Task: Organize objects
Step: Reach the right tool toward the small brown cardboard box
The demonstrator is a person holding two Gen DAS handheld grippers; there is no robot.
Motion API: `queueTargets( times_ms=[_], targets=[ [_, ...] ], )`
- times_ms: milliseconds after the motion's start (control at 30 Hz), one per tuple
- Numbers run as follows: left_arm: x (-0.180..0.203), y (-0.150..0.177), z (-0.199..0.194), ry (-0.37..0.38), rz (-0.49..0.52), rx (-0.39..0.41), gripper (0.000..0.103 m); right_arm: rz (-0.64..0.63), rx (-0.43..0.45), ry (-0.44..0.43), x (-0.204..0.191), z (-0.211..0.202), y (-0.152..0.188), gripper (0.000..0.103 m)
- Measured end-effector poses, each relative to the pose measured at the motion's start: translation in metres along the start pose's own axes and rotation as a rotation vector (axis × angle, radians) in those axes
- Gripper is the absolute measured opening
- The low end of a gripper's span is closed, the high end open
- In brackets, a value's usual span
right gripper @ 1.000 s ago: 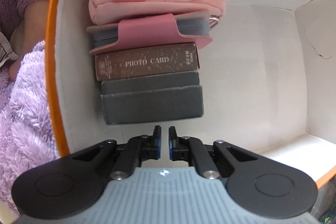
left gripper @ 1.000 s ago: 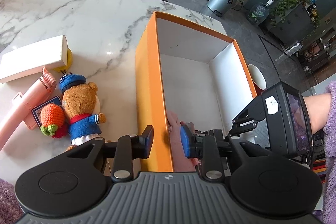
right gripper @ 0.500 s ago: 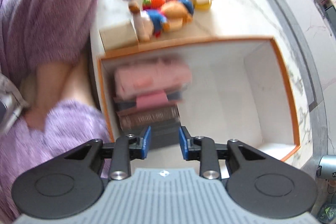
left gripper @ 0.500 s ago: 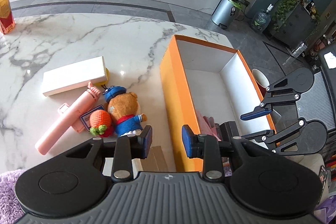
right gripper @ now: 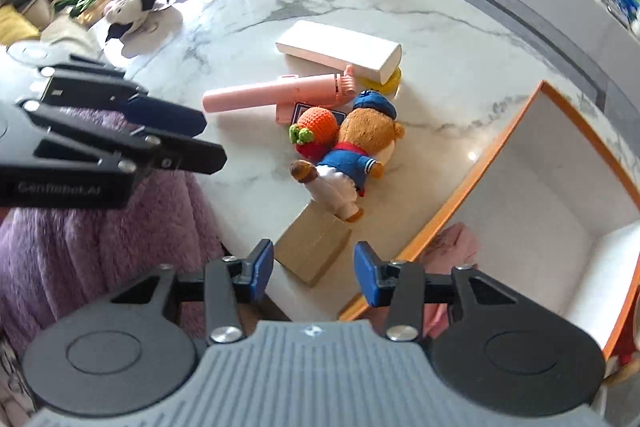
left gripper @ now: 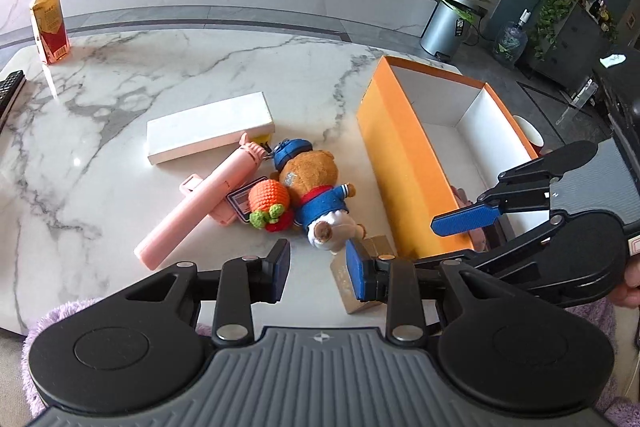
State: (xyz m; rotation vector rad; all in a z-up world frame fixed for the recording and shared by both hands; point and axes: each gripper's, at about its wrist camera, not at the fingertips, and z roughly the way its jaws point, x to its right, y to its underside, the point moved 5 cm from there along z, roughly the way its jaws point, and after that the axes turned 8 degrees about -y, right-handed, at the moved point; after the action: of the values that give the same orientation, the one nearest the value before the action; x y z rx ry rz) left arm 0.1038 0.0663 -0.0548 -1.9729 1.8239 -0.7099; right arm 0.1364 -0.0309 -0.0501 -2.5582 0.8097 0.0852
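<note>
Both grippers hang above the near edge of the white marble worktop (left gripper: 200, 75), each with jaws apart and nothing between them; those of the right gripper (right gripper: 314, 277) have just been opening, while the left gripper (left gripper: 318, 277) holds a narrower gap. The loose items lie in one cluster beside the open orange cardboard box with white lining (left gripper: 404, 163), left of it in the left wrist view. Nearest is a small flat brown cardboard box (right gripper: 314, 247), directly ahead of the right gripper's jaws and just below their line, its long axis running diagonally away towards the feet of the brown plush bear in blue sailor suit and cap (right gripper: 356, 151), which touch its far corner. In the left wrist view the same brown box is largely hidden behind the left gripper's right-hand finger. Judgement: the right gripper is the better placed to take it. The orange box wall stands close on that side, so room for the outer finger is tight; the side towards the worktop edge is open. Beyond the bear lie an orange crocheted fruit (left gripper: 268, 201), a pink tubular handheld device (left gripper: 200, 203) lying diagonally, and a long white rectangular box (left gripper: 208, 133). A pink pouch (right gripper: 456, 247) sits in the orange box's near end; the far end is bare.
</note>
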Motion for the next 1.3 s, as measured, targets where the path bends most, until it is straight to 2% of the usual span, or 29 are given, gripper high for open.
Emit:
queueTargets(
  times_ms=[100,233,367,567,733,800,867,1000,1067,1133,1200,1300],
  targets=[
    [-0.009,0.003,0.006,-0.019,0.004,-0.004,0.035,0.093,0.013,0.035,-0.004,0.016,0.000,0.048],
    [-0.018,0.007,0.015,-0.040,0.005,-0.010,0.035,0.158,0.022,0.172,-0.011,0.031,-0.001,0.052],
    [-0.023,0.009,0.019,-0.040,0.003,-0.015,0.035,0.192,0.025,0.244,-0.020,0.046,-0.004,0.057],
    [-0.035,0.006,0.027,-0.029,-0.014,-0.019,0.035,0.238,0.014,0.290,-0.018,0.060,-0.002,0.062],
    [-0.036,0.001,0.033,-0.033,0.010,-0.010,0.037,0.227,-0.017,0.339,-0.015,0.065,-0.001,0.063],
    [-0.035,0.000,0.035,-0.040,0.025,-0.006,0.037,0.211,-0.025,0.357,-0.017,0.066,0.000,0.059],
    [-0.035,-0.001,0.037,-0.040,0.032,-0.009,0.038,0.212,-0.019,0.329,-0.021,0.065,-0.002,0.047],
    [-0.037,-0.001,0.039,-0.047,0.036,-0.017,0.038,0.193,-0.005,0.298,-0.027,0.065,-0.003,0.047],
    [-0.038,0.000,0.039,-0.052,0.041,-0.023,0.038,0.230,0.017,0.252,-0.024,0.061,-0.003,0.047],
    [-0.040,0.001,0.038,-0.058,0.041,-0.027,0.039,0.244,0.028,0.257,-0.022,0.057,-0.001,0.046],
    [-0.043,0.002,0.038,-0.056,0.033,-0.033,0.041,0.223,0.031,0.292,-0.023,0.054,0.000,0.056],
    [-0.046,0.003,0.038,-0.051,0.026,-0.042,0.042,0.208,0.022,0.298,-0.023,0.056,0.002,0.062]
  ],
)
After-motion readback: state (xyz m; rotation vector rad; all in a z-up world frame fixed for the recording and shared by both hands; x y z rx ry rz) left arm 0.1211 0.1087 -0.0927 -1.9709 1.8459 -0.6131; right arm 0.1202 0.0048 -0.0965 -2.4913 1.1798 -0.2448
